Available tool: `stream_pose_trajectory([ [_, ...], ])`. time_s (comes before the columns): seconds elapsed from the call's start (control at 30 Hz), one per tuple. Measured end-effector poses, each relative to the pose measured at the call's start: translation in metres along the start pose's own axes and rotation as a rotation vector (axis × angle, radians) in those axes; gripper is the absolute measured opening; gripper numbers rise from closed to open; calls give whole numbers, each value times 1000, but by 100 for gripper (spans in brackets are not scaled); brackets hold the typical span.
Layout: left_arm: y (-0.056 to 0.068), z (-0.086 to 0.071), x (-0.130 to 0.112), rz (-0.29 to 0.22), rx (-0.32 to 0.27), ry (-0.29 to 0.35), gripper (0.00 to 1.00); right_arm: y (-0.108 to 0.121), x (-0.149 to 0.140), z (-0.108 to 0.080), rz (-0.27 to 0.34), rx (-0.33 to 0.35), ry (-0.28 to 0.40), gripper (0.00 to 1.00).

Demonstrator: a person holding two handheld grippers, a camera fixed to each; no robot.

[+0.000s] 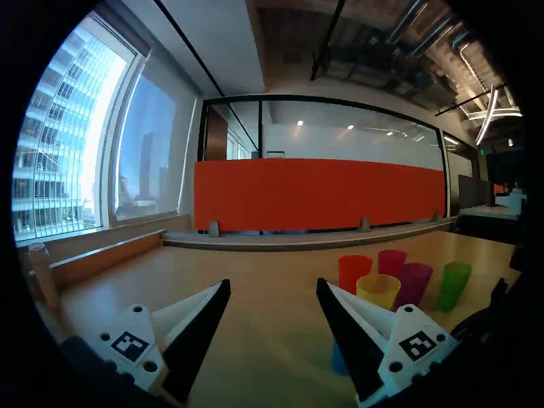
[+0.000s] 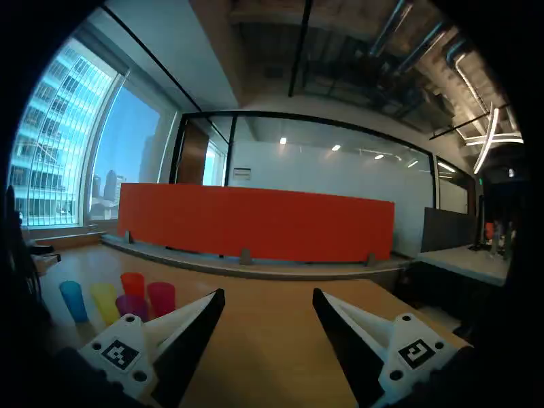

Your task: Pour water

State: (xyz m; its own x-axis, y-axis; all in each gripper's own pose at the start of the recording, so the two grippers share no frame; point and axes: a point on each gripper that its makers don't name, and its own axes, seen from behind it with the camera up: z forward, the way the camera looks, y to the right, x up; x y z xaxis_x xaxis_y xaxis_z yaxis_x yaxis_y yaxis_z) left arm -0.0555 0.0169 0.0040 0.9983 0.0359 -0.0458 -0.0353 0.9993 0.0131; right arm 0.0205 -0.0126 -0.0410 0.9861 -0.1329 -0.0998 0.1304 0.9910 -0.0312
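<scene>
Now the left tool (image 1: 273, 282) and right tool (image 2: 268, 292) are both spread apart, empty. The cups (image 1: 378, 289) stand upright on the counter (image 1: 272, 265), nearest the left tool, on its right.

L gripper (image 1: 272, 282): 2 fingers spread wide, nothing between them, held approx level, low over the table (image 1: 197, 262), pointing across it. R gripper (image 2: 267, 292): 2 fingers likewise wide apart, gripping nothing, also approx level and low over the table, aimed across its top.
</scene>
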Motion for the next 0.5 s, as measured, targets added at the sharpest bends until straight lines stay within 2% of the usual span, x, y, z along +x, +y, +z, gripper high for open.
stream_pose_trajectory([
  [0.27, 0, -1, 0, 0, 0, 0, 94, -8, -13, 5, -4, 25, -2, 100],
  [0.5, 0, -1, 0, 0, 0, 0, 94, -8, -19, 12, 44, 23, 19, 100],
])
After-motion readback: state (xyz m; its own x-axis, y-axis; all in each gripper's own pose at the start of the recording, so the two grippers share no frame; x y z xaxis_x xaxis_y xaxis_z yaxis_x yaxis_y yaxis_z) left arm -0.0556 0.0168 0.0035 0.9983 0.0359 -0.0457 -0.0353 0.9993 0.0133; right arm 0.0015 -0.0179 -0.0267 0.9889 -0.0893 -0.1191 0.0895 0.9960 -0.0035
